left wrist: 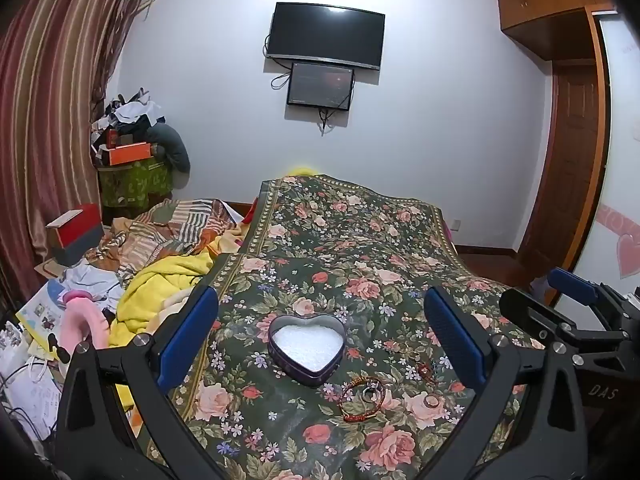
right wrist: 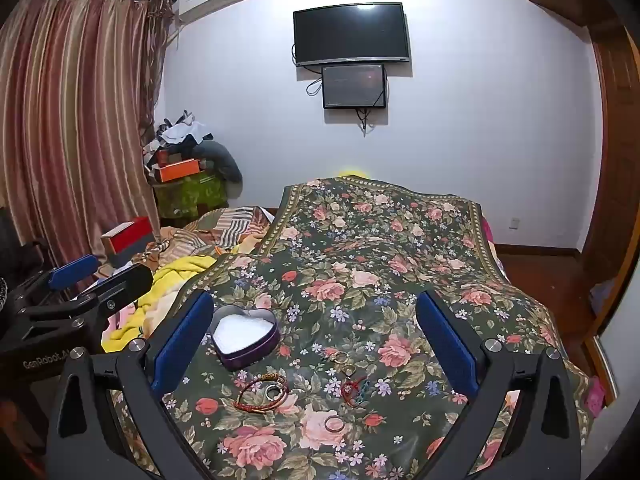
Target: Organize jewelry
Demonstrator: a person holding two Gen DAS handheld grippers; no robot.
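A purple heart-shaped tin (left wrist: 307, 347) (right wrist: 245, 335) with a white lining lies lidless on the floral cloth (left wrist: 340, 240) (right wrist: 380, 248). Just in front of it lies a red and brown cord bracelet (left wrist: 362, 397) (right wrist: 262, 394) with a silver ring (left wrist: 369, 393) (right wrist: 273, 392) inside its loop. Further right are a red string bracelet (right wrist: 354, 390) (left wrist: 425, 372), small gold rings (right wrist: 341, 357), and one ring on a pink rose (right wrist: 333, 424) (left wrist: 431, 401). My left gripper (left wrist: 320, 340) hangs open above the tin. My right gripper (right wrist: 314, 340) is open over the jewelry, touching nothing.
Left of the cloth is a heap of bedding: a yellow blanket (left wrist: 160, 284) (right wrist: 180, 268), a striped quilt (left wrist: 180, 224), pink items, papers and a red box (left wrist: 76, 228). Curtains hang at left, two screens (left wrist: 326, 36) on the far wall, a wooden door (left wrist: 568, 160) right.
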